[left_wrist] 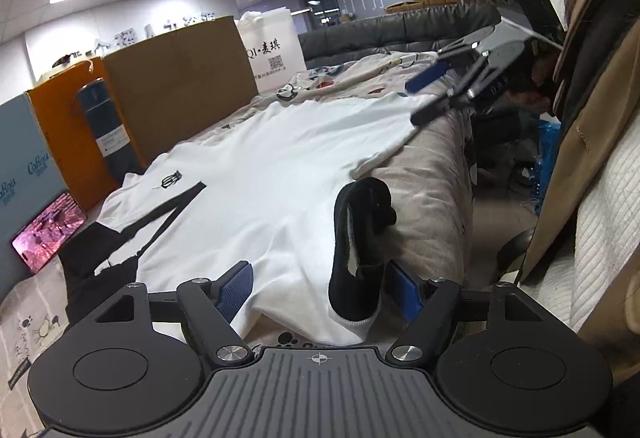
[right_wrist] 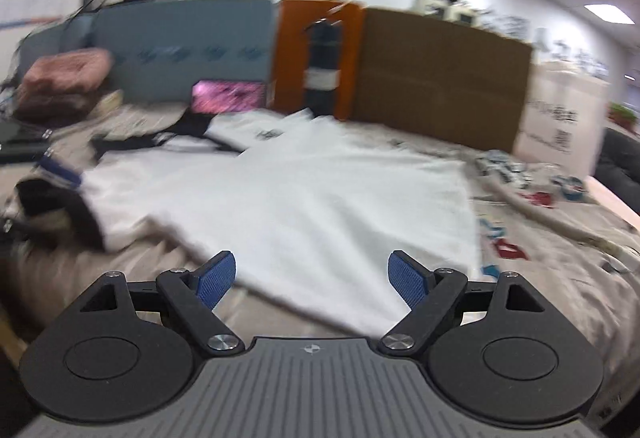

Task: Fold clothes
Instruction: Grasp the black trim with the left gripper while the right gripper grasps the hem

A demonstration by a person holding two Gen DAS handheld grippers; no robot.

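We have a white T-shirt [left_wrist: 288, 157] spread mostly flat on the patterned bed cover [left_wrist: 424, 189], long axis running away from the left gripper [left_wrist: 320, 288] toward the right gripper [left_wrist: 424, 97], which hangs over the far corner of the cloth.

Left to right in the left wrist view: phone [left_wrist: 48, 232] propped at the bed's edge, black collar area [left_wrist: 100, 266] bunched low left, white body in the middle, then a black sleeve [left_wrist: 360, 238] standing up in a loose fold right ahead of the left gripper's right pad. Left gripper is released, pads spread wide, nothing between them; the shirt's near edge lies just under and ahead of it. So the left one is nearer the sleeve and the collar end.

Right wrist view (blurred, so detail is thin): the shirt [right_wrist: 320, 189] lies dead ahead of the right gripper [right_wrist: 310, 280], its near edge crossing just in front of the blue pads, a corner off to the right. It too is spread apart and carries nothing. It points in low across the bed, roughly square to the shirt's long axis.

We judge the shirt not folded as it lies. Whichever edge gets picked, each gripper has cloth directly in front of it; the upright sleeve is the left's to deal with.
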